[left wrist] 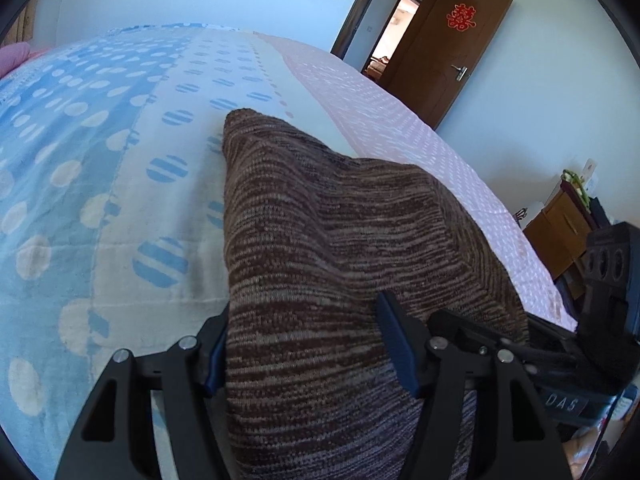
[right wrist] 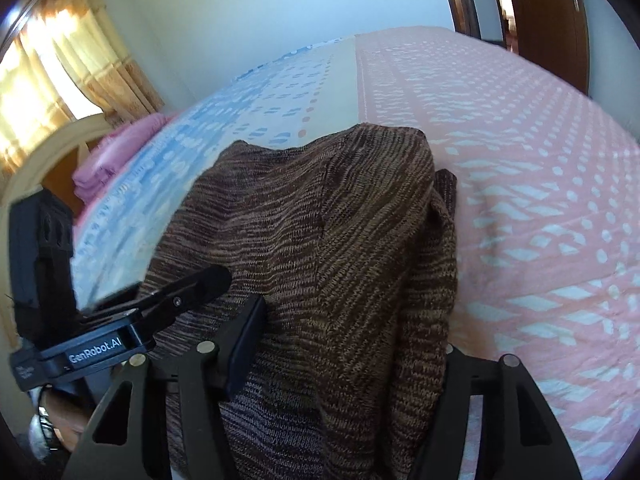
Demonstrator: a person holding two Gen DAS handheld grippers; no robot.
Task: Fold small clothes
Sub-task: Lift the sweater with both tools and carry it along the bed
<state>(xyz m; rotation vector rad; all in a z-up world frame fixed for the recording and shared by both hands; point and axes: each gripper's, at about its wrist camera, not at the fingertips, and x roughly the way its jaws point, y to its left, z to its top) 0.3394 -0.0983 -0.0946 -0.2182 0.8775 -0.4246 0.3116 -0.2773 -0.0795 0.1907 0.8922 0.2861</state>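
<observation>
The left hand-held gripper (left wrist: 312, 356) has a bunched fold of the brown knitted sweater (left wrist: 340, 240) filling its jaws, pads against the knit; the right hand-held gripper (right wrist: 344, 344) likewise clasps the sweater (right wrist: 320, 240); the garment drapes forward from both onto the bed (left wrist: 120, 160), over the blue-dotted and pink-patterned bedspread (right wrist: 540, 200); a pink pillow (right wrist: 108, 160) lies beyond.

Black gripper (left wrist: 308, 344) — blue pads, silver screws
</observation>
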